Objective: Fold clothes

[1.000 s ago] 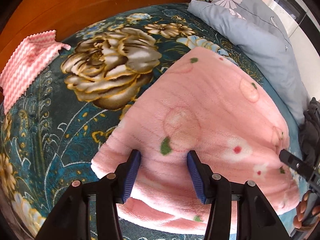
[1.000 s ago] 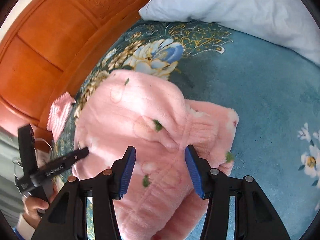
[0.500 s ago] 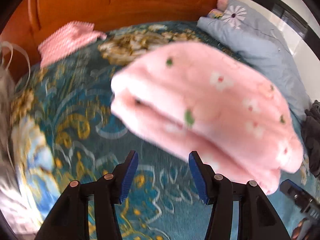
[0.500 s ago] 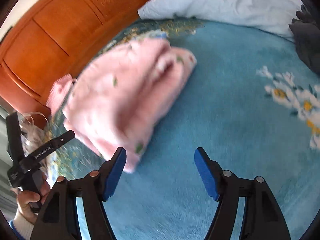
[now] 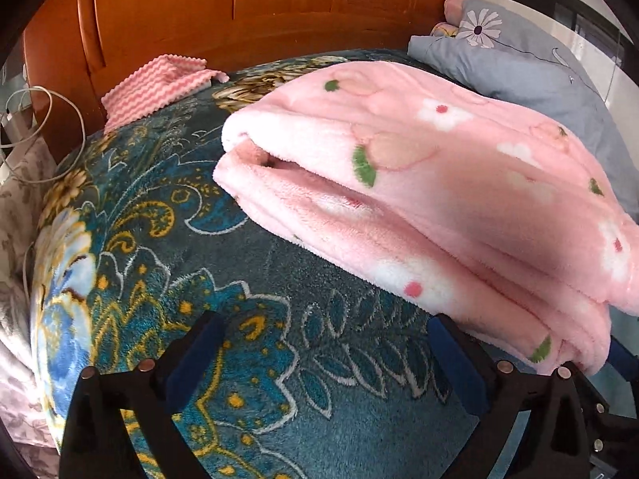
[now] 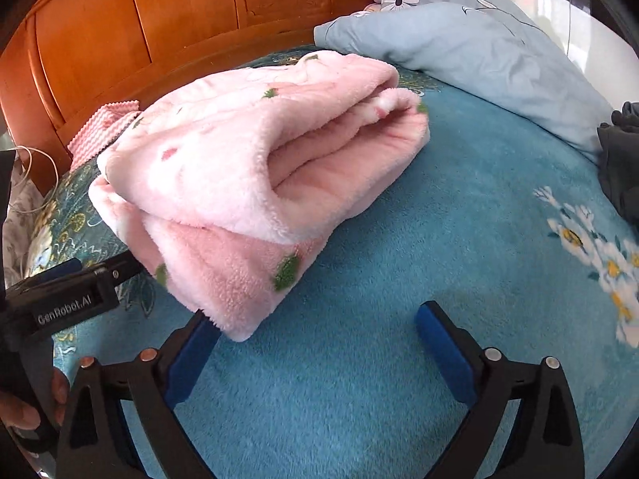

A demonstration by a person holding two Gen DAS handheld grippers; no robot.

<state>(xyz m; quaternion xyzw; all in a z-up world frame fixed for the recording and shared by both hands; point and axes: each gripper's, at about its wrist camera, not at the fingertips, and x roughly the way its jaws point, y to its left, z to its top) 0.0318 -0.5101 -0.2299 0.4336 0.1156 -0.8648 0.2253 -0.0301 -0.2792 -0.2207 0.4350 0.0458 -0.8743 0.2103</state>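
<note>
A pink fleece garment (image 5: 419,183) with flower and leaf prints lies folded in several layers on the teal flowered bedspread (image 5: 191,279). It also shows in the right wrist view (image 6: 247,175). My left gripper (image 5: 323,359) is open and empty, just in front of the garment's near edge. My right gripper (image 6: 315,343) is open and empty, with its left finger under the garment's near corner. The left gripper's body (image 6: 68,299) shows at the left of the right wrist view.
A wooden headboard (image 5: 239,12) stands behind. A pink zigzag cloth (image 5: 155,84) lies at the bedspread's far edge. A pale blue quilt (image 6: 459,52) lies at the back right. Dark clothing (image 6: 619,159) sits at the far right. White cables (image 5: 36,127) hang at the left.
Both grippers have drawn back off the pink garment and opened wider. The garment now lies folded and free on the bed.
</note>
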